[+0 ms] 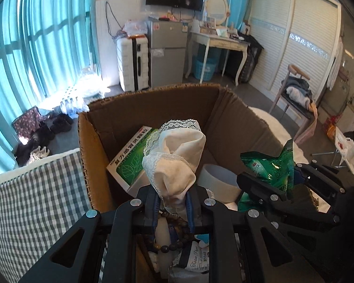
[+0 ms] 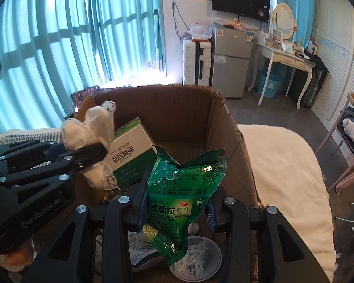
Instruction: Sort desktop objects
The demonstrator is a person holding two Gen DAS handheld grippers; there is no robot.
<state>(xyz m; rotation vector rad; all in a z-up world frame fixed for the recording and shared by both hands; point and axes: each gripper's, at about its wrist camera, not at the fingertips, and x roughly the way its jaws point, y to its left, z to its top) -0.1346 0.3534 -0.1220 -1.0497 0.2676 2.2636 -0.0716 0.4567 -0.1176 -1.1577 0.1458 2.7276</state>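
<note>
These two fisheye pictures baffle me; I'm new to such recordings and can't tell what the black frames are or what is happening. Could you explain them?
No robot arm is here. A person holds a black two-finger tool in each hand, and each carries a camera looking forward along its fingers. So the black frame at the bottom of each picture is that camera's own tool.

The left tool is shut on a cream lace-edged cloth. The right tool is shut on a crumpled green medicine sachet. Each tool also shows from the side in the other's picture.

Both hang over an open cardboard box that stands on a bed. Inside lie a green and white medicine box, a round tub of cotton swabs, a string of dark beads and a tissue pack.
</note>
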